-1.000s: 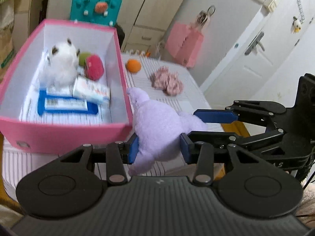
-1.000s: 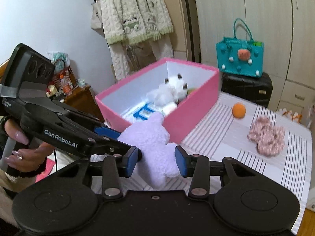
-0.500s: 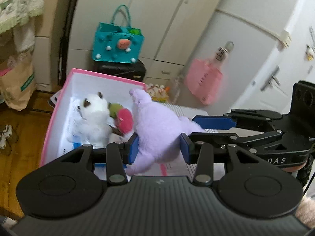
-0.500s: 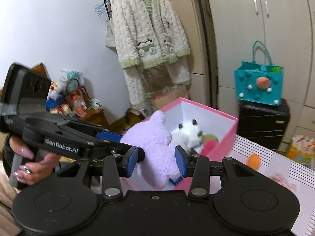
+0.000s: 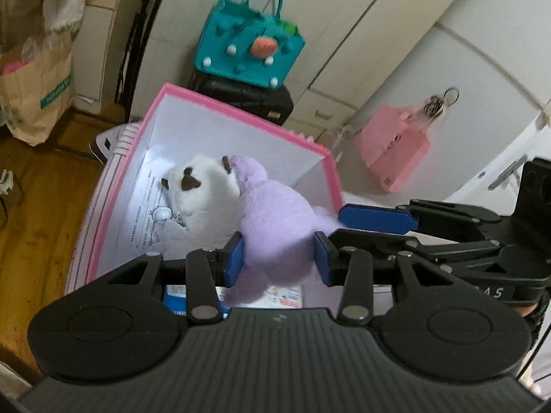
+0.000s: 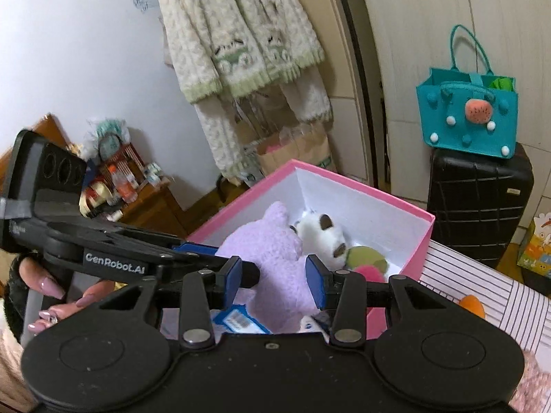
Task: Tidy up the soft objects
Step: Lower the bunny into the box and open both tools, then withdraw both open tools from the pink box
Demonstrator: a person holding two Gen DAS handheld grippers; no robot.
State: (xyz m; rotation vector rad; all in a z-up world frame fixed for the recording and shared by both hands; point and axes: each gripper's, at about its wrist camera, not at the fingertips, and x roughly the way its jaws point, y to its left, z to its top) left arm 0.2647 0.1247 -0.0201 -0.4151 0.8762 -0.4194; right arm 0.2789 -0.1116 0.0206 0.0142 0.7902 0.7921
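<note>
Left tool (image 5: 278, 255): both blue pads pressed into the purple plush (image 5: 272, 220), gripping its body; seen in the right wrist view at 9 o'clock (image 6: 193, 253).
Right tool (image 6: 272, 280): pads narrowly parted on either side of the same plush; whether they grip it I cannot tell; seen in the left wrist view at 3 o'clock (image 5: 377, 215).
Purple plush: held over the open pink box (image 5: 241, 117), head pointing to 12 o'clock, touching the white plush (image 5: 203, 186).
White plush: inside the box, at 11 o'clock from the purple one, dark ears and patches showing.
Box contents, other: green and pink ball (image 6: 366, 261) at 3 o'clock of the white plush; blue-edged packets (image 6: 237, 318) under the purple plush.
Desk (image 6: 482, 275): striped cloth, carries the box; an orange ball (image 6: 471, 304) lies on it at 3 o'clock of the box.
Teal bag (image 6: 468, 113): stands on a black suitcase (image 6: 478, 199) behind the box.
Hand (image 6: 65, 296): grips the left tool's handle, long painted nails.
</note>
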